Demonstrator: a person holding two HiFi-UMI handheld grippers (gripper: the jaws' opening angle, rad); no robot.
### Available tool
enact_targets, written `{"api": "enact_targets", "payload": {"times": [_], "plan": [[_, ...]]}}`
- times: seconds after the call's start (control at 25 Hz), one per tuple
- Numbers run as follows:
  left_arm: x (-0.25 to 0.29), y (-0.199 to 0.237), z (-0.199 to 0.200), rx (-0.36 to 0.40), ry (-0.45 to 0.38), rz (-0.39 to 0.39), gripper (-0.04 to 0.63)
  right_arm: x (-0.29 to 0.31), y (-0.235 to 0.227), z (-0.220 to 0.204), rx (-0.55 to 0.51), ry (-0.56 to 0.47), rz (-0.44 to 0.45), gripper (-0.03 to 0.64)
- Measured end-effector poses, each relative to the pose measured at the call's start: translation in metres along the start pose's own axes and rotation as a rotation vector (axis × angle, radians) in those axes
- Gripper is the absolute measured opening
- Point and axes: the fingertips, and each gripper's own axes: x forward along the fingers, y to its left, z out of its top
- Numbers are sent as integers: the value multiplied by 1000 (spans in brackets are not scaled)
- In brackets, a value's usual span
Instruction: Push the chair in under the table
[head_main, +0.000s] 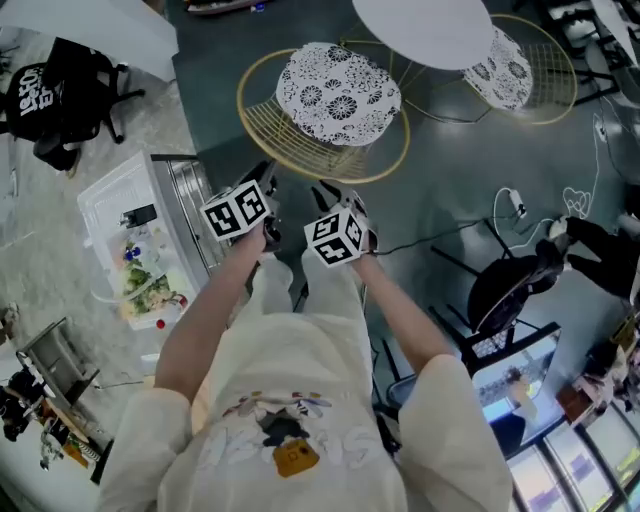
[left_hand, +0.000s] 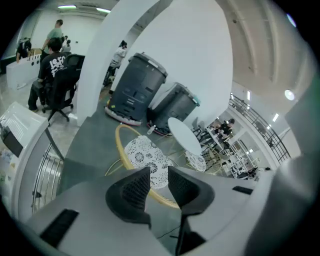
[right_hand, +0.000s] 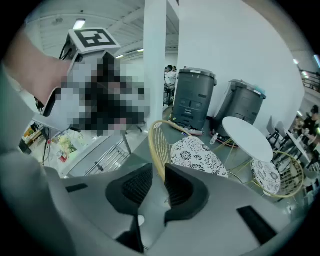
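Chair (head_main: 338, 92): gold wire frame, patterned cushion, on the floor just beyond both tongs. Its far edge sits near the round white counter (head_main: 425, 28). The seat looks mostly out from under it, though the steep view makes overlap hard to judge.
Left tongs (left_hand: 159, 172): jaws a little apart, nothing between.
Right tongs (right_hand: 159, 170): same, empty.
For the push: meet the near rim evenly on both sides and drive low and straight, so the chair does not swivel.

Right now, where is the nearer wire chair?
In the head view the wire chair stands at top centre, just left of the round white table; a matching chair is on the table's right.
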Motion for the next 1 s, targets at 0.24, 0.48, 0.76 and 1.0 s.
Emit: {"api": "enact_targets", "payload": {"times": [0.24,0.48,0.76,1.0], "plan": [[-55,-53,2,146,-47,-140,110,-63,-2,14,136,-115,-93,59],[-114,-98,11,266,-131,-237,80,-129,1,46,209,-253,-171,30],[-180,-145,-1,378,-203,-324,50,-195,24,71,221,-349,-192,26],[-226,-167,-7,479,-251,-371,37,-244,37,101,317,-472,-173,20]]}}
